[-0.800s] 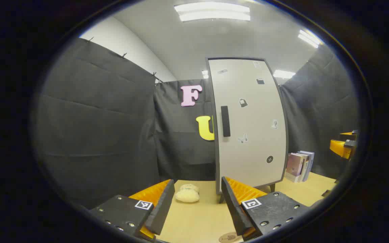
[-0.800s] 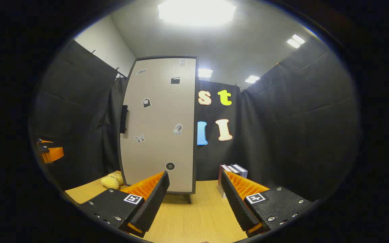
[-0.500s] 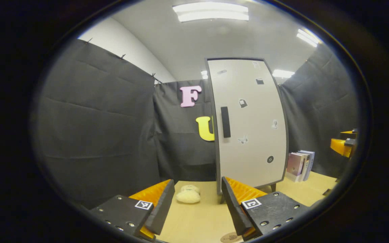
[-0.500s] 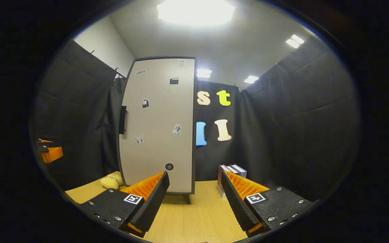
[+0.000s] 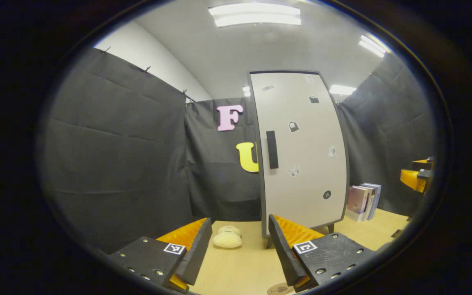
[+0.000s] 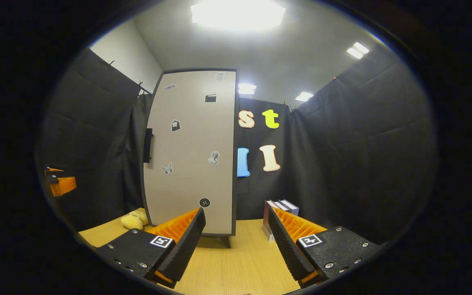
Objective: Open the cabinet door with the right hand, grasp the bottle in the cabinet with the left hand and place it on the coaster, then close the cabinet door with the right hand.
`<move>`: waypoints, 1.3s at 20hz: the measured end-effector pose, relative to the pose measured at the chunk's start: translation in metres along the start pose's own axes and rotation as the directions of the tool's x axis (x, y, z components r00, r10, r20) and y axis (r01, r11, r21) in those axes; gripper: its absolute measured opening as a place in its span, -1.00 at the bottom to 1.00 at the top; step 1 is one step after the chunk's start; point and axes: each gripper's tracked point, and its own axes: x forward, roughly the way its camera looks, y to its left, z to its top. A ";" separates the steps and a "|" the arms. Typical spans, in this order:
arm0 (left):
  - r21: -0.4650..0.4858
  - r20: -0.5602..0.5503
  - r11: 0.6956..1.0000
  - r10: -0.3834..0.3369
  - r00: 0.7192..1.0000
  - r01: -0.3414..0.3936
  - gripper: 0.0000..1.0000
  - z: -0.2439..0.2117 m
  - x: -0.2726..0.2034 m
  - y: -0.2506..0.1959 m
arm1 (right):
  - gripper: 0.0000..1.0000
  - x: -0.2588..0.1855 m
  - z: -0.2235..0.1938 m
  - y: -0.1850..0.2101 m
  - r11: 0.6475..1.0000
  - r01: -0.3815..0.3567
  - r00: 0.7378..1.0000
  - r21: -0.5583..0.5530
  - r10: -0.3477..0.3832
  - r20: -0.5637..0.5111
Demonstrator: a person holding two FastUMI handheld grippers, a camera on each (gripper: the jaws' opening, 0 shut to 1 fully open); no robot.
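Right gripper [image 6: 236,241] first: its two fingers stand wide apart with nothing between them, only bare table [image 6: 236,266] showing in the gap. That spread looks deliberate, a mouth ready for the handle [image 6: 148,145], the dark vertical bar on the far left edge of the cabinet door [image 6: 191,155]. From here the handle sits up and to the left of the fingers and well apart from them, so the reach has not closed yet.

Over to the left gripper [image 5: 239,250]: fingers just as wide, gripping nothing, held low over the table in front of the cabinet. Sensible waiting posture, I'd say, since its job starts only once the door swings. Just below its fingers, at the near table edge, peeks the round coaster [image 5: 279,289], right where the bottle is meant to land.

And the bottle? Hidden. The door is fully shut against the cabinet, stickers scattered across it, so the bottle must be behind it, and I cannot tell where inside.

Outward now: a pale plush toy [image 5: 228,237] lies on the table to the cabinet's left, a few books [image 5: 363,200] stand to its right. Neither blocks the door's front, so the opening swing looks free.
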 end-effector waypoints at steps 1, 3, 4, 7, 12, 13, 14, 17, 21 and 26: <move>0.001 -0.002 1.000 0.002 1.000 -0.002 0.59 -0.001 0.000 0.001 | 0.90 0.000 -0.001 0.000 1.000 0.001 1.000 0.001 -0.001 -0.001; 0.001 -0.001 1.000 0.008 1.000 -0.008 0.59 0.000 0.001 0.001 | 0.90 0.000 0.000 -0.001 1.000 0.001 1.000 0.006 -0.001 0.000; 0.000 -0.001 1.000 0.009 1.000 -0.009 0.59 0.000 0.001 0.001 | 0.90 0.001 0.000 -0.001 1.000 0.000 1.000 0.011 0.000 0.001; -0.007 0.000 1.000 0.021 1.000 -0.021 0.60 -0.001 0.001 0.003 | 0.90 0.004 0.001 0.001 1.000 -0.005 1.000 0.017 0.005 0.000; -0.007 0.008 0.999 0.039 0.999 -0.039 0.59 0.000 0.001 0.005 | 0.90 0.013 0.010 0.015 0.999 -0.032 0.999 0.018 0.032 0.011; -0.007 0.012 0.999 0.043 0.999 -0.043 0.59 0.000 0.001 0.005 | 0.90 0.016 0.013 0.018 0.999 -0.040 0.999 0.022 0.040 0.013; -0.005 0.014 0.999 0.051 0.999 -0.051 0.59 0.000 0.001 0.006 | 0.90 0.020 0.017 0.022 0.999 -0.048 0.999 0.025 0.047 0.019; -0.002 0.013 0.997 0.073 0.997 -0.073 0.60 -0.003 0.002 0.008 | 0.90 0.031 0.031 0.037 0.996 -0.078 0.996 0.030 0.077 0.040; 0.001 0.003 0.994 0.112 0.994 -0.112 0.59 -0.006 0.005 0.012 | 0.90 0.049 0.048 0.060 0.992 -0.120 0.991 0.036 0.117 0.065; 0.012 -0.002 0.986 0.167 0.986 -0.167 0.49 -0.022 0.013 0.019 | 0.90 0.072 0.059 0.094 0.983 -0.176 0.983 0.060 0.172 0.071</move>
